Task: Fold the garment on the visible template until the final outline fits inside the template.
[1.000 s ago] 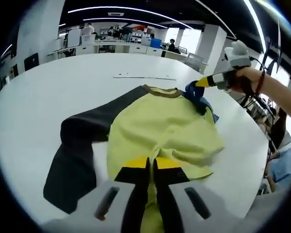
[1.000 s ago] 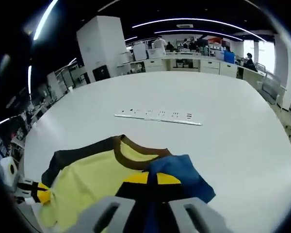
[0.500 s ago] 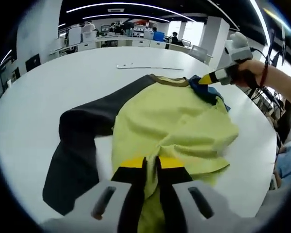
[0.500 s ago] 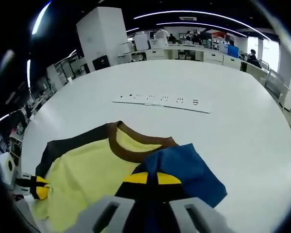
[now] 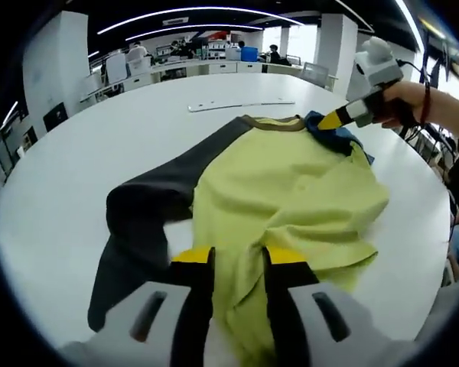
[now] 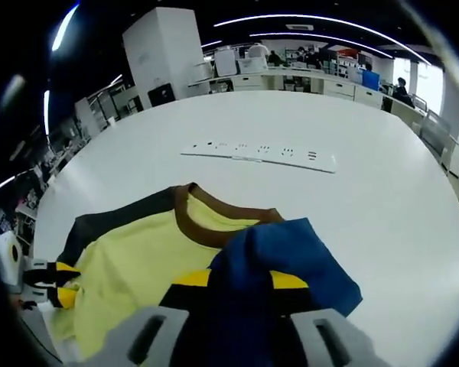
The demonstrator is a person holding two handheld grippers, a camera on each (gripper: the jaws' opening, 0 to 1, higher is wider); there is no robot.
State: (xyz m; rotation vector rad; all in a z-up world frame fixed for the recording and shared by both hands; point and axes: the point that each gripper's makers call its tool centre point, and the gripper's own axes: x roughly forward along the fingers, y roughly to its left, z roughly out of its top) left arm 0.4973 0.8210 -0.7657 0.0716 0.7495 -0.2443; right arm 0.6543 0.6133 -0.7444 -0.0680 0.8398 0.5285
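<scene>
A: Left gripper view?

B: T-shirt [image 5: 291, 191] lies crumpled on the white tabletop [image 5: 76, 153], yellow body up, brown collar [image 5: 275, 125] at the far end. Dark grey sleeve [image 5: 141, 222] spread out on the left side of the picture. Left tool [image 5: 238, 264]: jaws parted, a ridge of yellow cloth running up between them. Gap shows on both sides of the cloth, so it reads as released, not clamped.

A: Other tool there?

B: Yes, right tool [image 5: 333, 121] comes in top right, held by a hand [image 5: 402, 103]. Its yellow tip sits on the blue sleeve [image 5: 344, 141] beside the collar.

A: Right gripper view?

B: Same shirt [image 6: 145, 260] from the collar end. Blue sleeve [image 6: 291, 260] bunched up and draped over the right tool [image 6: 241, 283], covering the tips. Cloth sits between the jaws; it looks clenched on that sleeve. Left tool [image 6: 50, 279] low at the left edge, at the yellow hem.

A: Anything else on the tabletop?

B: A white power strip [image 6: 260, 153] beyond the collar, well apart from the shirt. Desks and shelving far in the background.
</scene>
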